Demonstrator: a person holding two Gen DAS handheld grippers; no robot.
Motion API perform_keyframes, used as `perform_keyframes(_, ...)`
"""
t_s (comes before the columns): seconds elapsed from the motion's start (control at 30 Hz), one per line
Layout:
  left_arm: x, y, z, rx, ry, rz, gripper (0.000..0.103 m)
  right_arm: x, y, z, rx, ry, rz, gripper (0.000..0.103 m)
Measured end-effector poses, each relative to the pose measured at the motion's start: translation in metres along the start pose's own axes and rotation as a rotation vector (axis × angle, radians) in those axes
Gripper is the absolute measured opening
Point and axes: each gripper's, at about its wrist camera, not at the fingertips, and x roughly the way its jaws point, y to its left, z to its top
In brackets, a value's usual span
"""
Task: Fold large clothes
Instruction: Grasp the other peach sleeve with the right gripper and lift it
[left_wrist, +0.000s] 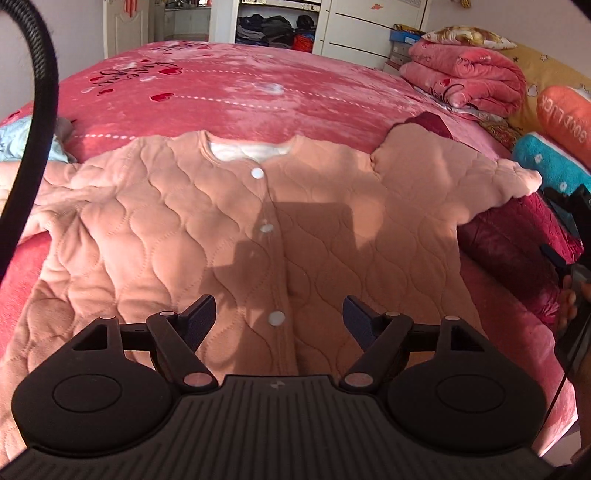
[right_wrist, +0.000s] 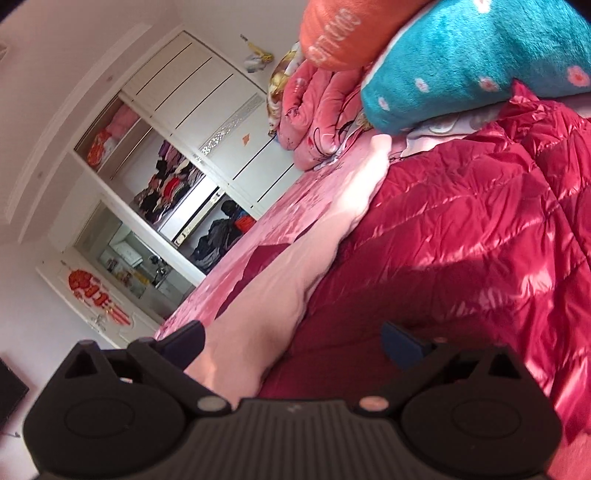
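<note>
A peach quilted jacket (left_wrist: 207, 236) lies face up on the pink bedspread (left_wrist: 229, 92), buttoned, with its collar at the far side and both sleeves spread out. My left gripper (left_wrist: 279, 316) hovers open over the lower front, near the bottom button, with nothing between its fingers. In the right wrist view the camera is rolled sideways. My right gripper (right_wrist: 293, 343) is open beside the jacket's right sleeve (right_wrist: 258, 302), which runs past the left finger (right_wrist: 186, 341). The pads do not press on the cloth.
A shiny red down jacket (right_wrist: 480, 221) lies under the sleeve at the right. Beyond it are a teal pillow (right_wrist: 461, 62), an orange pillow (left_wrist: 565, 114) and a folded pink blanket (left_wrist: 465, 77). A light blue garment (left_wrist: 22, 144) lies at the left, and a wardrobe (left_wrist: 277, 26) stands behind the bed.
</note>
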Motion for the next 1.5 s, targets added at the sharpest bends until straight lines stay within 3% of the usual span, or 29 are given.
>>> perform_keyframes(0.17,0.02,-0.008,-0.002,0.019,0.051,-0.018,0.096,0.024,-0.017,0.024,0.073,-0.039,0.042,0.099)
perform_keyframes(0.5,0.032,-0.014,0.0,0.025,0.076,-0.026,0.098,0.075,-0.042,0.059,0.21,-0.051,0.111,0.099)
perform_keyframes(0.77,0.028,-0.017,-0.006,0.04,0.074,-0.009,0.1,0.103,-0.04,0.068,0.147,0.002,0.144,0.095)
perform_keyframes(0.93,0.028,-0.016,-0.007,0.057,0.069,0.007,0.101,0.111,-0.034,0.063,0.116,0.018,0.163,0.067)
perform_keyframes(1.17,0.03,-0.013,-0.006,0.066,0.063,0.007,0.102,0.117,-0.022,0.053,0.028,0.018,0.121,0.068)
perform_keyframes(1.2,0.031,-0.011,-0.006,0.062,0.06,0.003,0.102,0.119,-0.019,0.052,0.003,0.004,0.103,0.06)
perform_keyframes(1.23,0.031,-0.01,-0.005,0.057,0.058,0.0,0.102,0.118,-0.017,0.05,-0.01,-0.006,0.091,0.042)
perform_keyframes(1.3,0.033,-0.008,-0.005,0.047,0.052,-0.008,0.102,0.119,-0.016,0.049,-0.024,-0.012,0.074,0.022)
perform_keyframes(1.5,0.032,0.008,0.0,-0.041,0.033,-0.069,0.102,0.107,0.001,0.051,-0.084,-0.076,0.02,0.012)
